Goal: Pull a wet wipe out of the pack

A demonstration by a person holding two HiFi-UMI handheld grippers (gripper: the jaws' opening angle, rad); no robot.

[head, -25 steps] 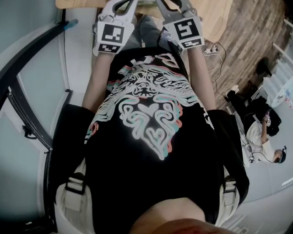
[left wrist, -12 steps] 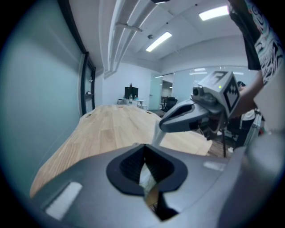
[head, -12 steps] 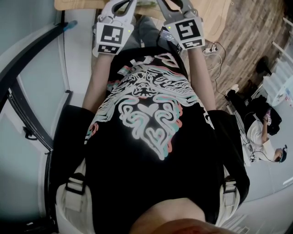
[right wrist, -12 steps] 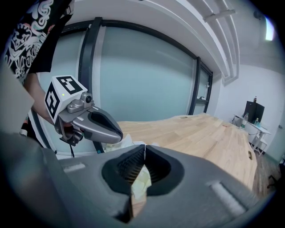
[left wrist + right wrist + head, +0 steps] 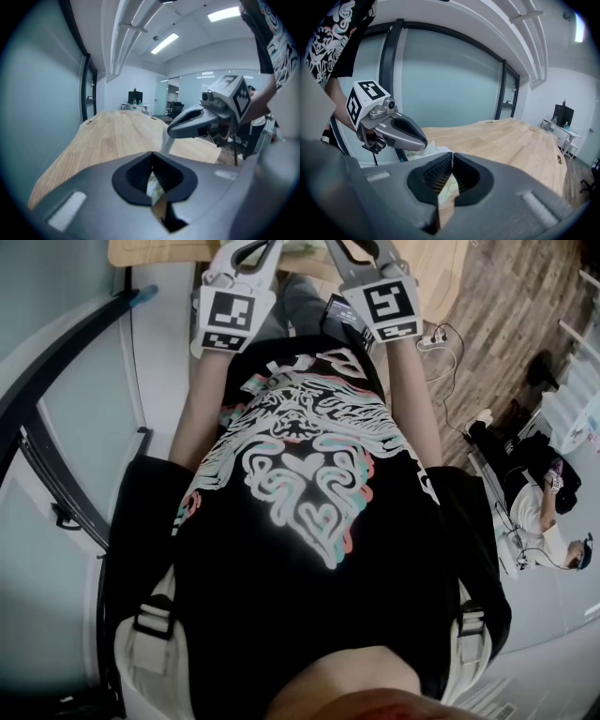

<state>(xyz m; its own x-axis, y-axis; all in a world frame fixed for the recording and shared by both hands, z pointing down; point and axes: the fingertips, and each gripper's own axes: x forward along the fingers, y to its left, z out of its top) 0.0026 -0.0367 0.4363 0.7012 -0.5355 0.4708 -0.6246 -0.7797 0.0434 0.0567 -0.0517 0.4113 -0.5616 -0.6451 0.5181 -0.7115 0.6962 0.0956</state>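
Wet wipe pack (image 5: 423, 150) shows only in part: a crumpled white mass on the near end of the bench (image 5: 511, 140), just under the tip of the left tongs (image 5: 419, 139) in the right gripper view (whether that white is wrapper or wipe I cannot tell).

Nearest the head camera, a black printed shirt (image 5: 300, 484) fills the middle, and 2 bare forearms reach away from it to the 2 tongs. Each carries a marker cube, the left (image 5: 228, 315) and the right (image 5: 386, 304).

The left tongs are clenched. Their 2 jaws meet at the tip, and only a pale green-white sliver shows through the slit below. The right tongs (image 5: 451, 154) are clenched the same way, tips together, with a similar pale sliver in the slit.

In the left gripper view a pale strip (image 5: 166, 140) runs down from the tip of the right tongs toward the bench. I cannot tell whether it is pinched there. The 2 tongs sit close beside each other over the near end of the bench, tips angled inward.

Farther off, the light wooden bench stretches away to a dark monitor (image 5: 562, 115) at its far end. A glass wall (image 5: 454, 79) stands along the left. On the wood floor to the right lies a power strip (image 5: 433, 338), and farther right sits a person (image 5: 539, 512).
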